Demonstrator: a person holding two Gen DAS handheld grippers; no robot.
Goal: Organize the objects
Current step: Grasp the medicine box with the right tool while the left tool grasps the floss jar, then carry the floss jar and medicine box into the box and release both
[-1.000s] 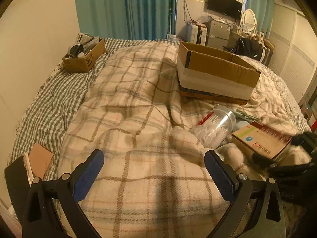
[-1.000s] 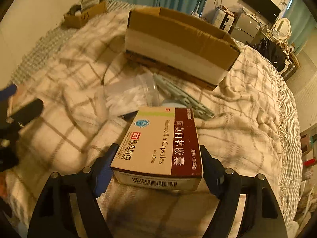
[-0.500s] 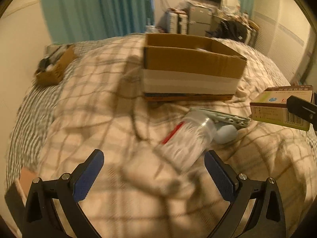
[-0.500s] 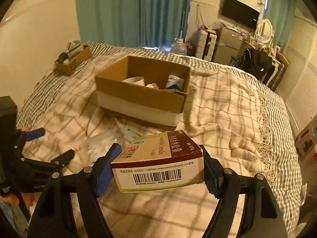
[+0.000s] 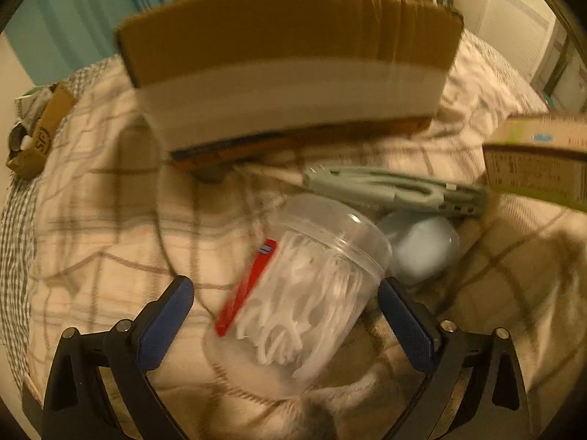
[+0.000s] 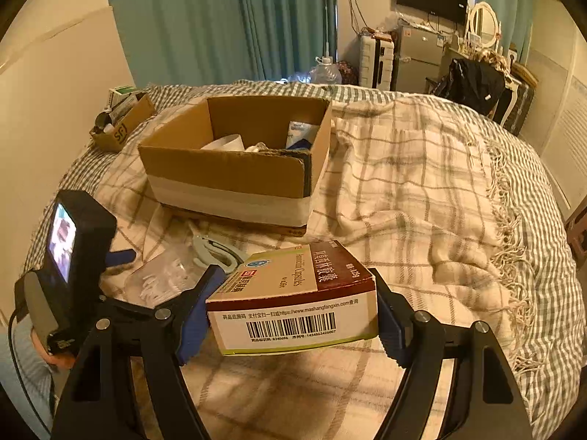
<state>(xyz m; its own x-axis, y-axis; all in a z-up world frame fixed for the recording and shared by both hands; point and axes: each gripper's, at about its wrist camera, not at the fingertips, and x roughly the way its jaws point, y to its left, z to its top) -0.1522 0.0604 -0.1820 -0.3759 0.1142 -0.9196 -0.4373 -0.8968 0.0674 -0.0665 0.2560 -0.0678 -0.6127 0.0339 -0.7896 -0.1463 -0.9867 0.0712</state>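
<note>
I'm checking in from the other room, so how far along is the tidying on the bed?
Done: a few items already lie in the cardboard box. In hand: the right gripper grips the medicine box; the open left gripper straddles the clear jar. Left on the blanket: the jar, grey clip, pale blue case.

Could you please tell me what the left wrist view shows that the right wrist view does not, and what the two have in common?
Only the left wrist view shows the pale blue rounded object beside the clear jar, and the left gripper with its jaws open on either side of that jar. Only the right wrist view shows the inside of the cardboard box, which already holds a few items, and the right gripper shut on the medicine box. Both show the clear jar, the grey clip, the cardboard box and the plaid blanket.
</note>
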